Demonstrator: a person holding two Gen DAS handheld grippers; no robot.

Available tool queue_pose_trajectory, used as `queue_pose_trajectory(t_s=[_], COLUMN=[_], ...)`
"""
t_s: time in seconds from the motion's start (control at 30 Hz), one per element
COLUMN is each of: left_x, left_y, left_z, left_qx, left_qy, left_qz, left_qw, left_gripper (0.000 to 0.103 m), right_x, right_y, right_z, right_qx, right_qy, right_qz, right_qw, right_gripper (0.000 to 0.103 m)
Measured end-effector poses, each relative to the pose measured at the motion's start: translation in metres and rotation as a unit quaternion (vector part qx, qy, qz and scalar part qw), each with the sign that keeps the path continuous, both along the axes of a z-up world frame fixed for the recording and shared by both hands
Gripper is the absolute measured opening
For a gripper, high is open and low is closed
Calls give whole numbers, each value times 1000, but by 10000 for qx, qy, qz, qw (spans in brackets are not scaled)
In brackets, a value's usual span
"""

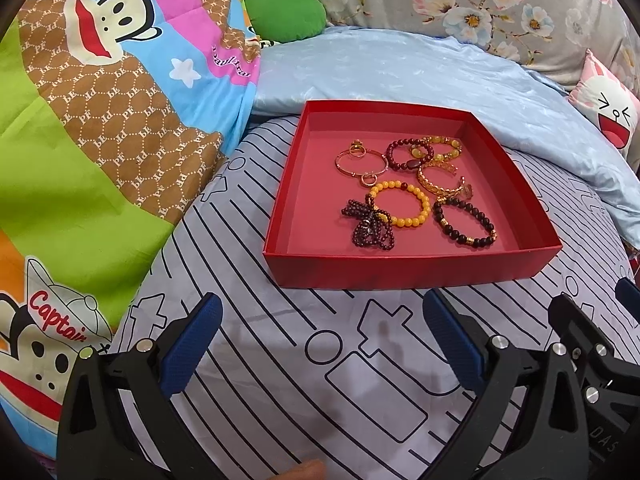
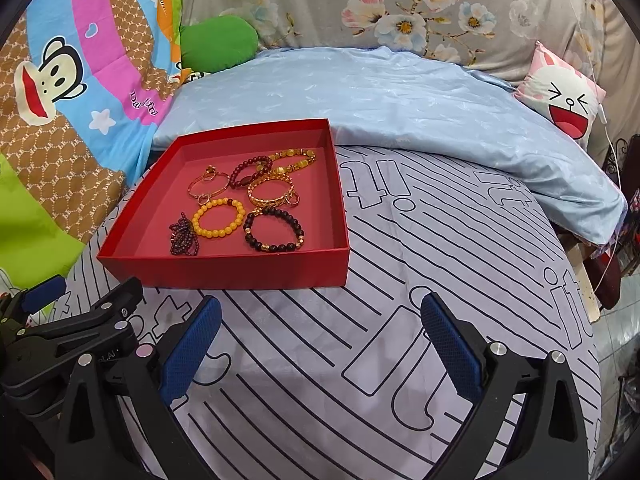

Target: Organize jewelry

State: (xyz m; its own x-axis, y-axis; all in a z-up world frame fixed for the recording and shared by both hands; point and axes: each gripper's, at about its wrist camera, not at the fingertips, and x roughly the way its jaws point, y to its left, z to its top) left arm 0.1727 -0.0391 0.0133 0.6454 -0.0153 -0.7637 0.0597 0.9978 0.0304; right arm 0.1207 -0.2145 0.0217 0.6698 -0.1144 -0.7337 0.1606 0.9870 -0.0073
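A shallow red box [image 1: 400,272] [image 2: 240,272] sits on the striped bed sheet. Several bracelets lie in it: a yellow bead bracelet [image 1: 420,220] [image 2: 218,234], a black bead bracelet [image 1: 464,236] [image 2: 272,246], a dark red bead strand [image 1: 370,230] [image 2: 184,238], a gold bangle [image 1: 360,162] [image 2: 208,188], a gold chain bracelet [image 1: 440,182] [image 2: 272,192] and others. My left gripper [image 1: 324,308] is open and empty, just in front of the box. My right gripper [image 2: 320,308] is open and empty, in front of the box's right corner.
A cartoon monkey quilt [image 1: 100,140] [image 2: 72,120] lies on the left. A light blue blanket [image 1: 420,72] [image 2: 400,100] lies behind the box. A green cushion [image 1: 288,12] and a bunny pillow [image 2: 560,100] are at the back. The bed edge [image 2: 592,300] drops at the right.
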Motion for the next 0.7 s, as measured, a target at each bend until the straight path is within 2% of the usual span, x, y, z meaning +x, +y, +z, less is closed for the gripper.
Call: queue_pose_trajectory(t_s=[0.7], left_x=[-2], left_y=[3], left_z=[2], left_qx=[-7], left_qy=[-84], left_qz=[94], left_qw=[9999], left_gripper=[96], right_x=[0], right_y=[1], right_z=[0], right_qx=[5], right_qy=[2], right_qz=[3], right_qw=[10000], right_gripper=[96])
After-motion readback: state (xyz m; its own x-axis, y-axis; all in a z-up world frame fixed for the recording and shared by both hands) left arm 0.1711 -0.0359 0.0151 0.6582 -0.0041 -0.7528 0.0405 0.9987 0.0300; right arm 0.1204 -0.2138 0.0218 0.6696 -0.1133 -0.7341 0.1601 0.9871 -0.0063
